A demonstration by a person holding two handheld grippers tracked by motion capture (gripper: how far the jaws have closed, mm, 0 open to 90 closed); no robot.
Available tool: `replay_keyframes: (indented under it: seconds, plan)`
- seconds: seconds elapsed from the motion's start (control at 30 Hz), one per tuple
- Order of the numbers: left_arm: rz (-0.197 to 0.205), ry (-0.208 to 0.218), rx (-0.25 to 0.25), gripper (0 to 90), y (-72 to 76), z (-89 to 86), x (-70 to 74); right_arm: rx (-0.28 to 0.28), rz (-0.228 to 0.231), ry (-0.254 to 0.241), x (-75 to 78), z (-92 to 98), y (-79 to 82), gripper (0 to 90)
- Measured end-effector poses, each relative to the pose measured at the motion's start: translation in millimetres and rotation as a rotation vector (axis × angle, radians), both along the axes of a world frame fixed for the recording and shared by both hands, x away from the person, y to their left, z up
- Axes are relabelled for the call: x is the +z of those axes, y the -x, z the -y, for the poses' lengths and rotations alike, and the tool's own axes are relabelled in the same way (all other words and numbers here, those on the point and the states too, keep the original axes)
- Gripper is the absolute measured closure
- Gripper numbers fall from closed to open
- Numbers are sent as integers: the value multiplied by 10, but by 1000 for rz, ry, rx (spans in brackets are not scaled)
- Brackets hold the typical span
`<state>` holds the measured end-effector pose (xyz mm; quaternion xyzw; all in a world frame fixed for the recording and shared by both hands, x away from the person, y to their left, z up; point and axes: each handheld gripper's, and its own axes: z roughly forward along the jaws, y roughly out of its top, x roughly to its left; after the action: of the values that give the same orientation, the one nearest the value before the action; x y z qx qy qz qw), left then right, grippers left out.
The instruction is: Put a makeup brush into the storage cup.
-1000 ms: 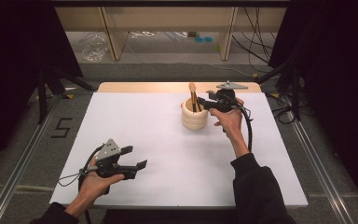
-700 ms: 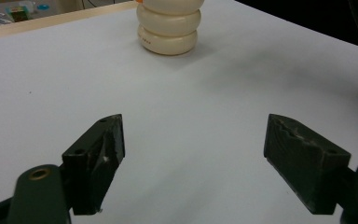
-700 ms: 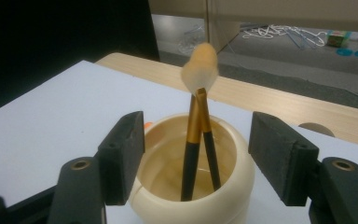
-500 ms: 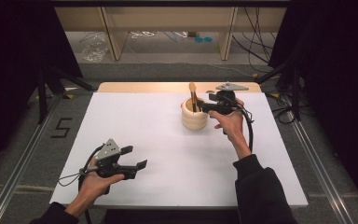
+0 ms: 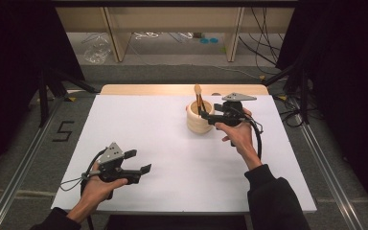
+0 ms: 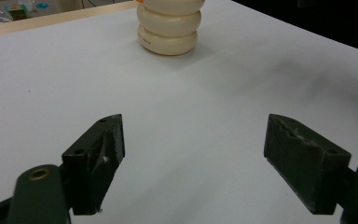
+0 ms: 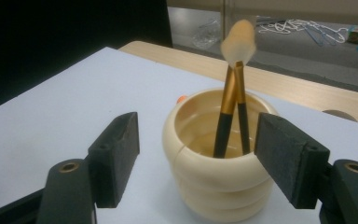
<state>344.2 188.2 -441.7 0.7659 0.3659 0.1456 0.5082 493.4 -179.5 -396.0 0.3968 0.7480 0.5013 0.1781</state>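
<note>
The right gripper (image 5: 210, 116), jaws just widened and empty, flanks the cream holder (image 7: 219, 161) with two makeup brushes (image 7: 230, 112). The left gripper (image 5: 141, 162) gapes empty. Floor marking "5" (image 5: 63, 131).

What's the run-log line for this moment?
right gripper: jaws just opening, nothing gripped, beside cream ribbed holder | two makeup brushes: upright in holder | left gripper: open, empty

High overview; claw cameras close, sharing cup (image 5: 200, 117).

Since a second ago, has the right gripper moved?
Yes. In the high view the right gripper has backed slightly right, off the cream pot, its jaws just opening with nothing between them. The brushes stand in the pot.
</note>
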Motion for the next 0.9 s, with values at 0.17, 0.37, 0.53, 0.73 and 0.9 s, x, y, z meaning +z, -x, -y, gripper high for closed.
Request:
replay_keyframes:
  seconds: [0.17,0.37,0.53,0.73,0.9]
  plan:
    - [7,-3,-4,203,-9,-11,0,23,-3,8,-5,-39,72,308]
    - [-2,8,9,203,-6,-15,-1,40,-14,7,-7,-47,168,291]
    - [-1,11,7,203,-8,-16,-1,48,-13,14,-10,-23,271,267]
    - [-2,8,9,203,-3,-14,1,55,-29,10,-37,15,415,221]
    - [-2,9,7,203,0,-14,2,77,-21,11,-77,31,552,210]
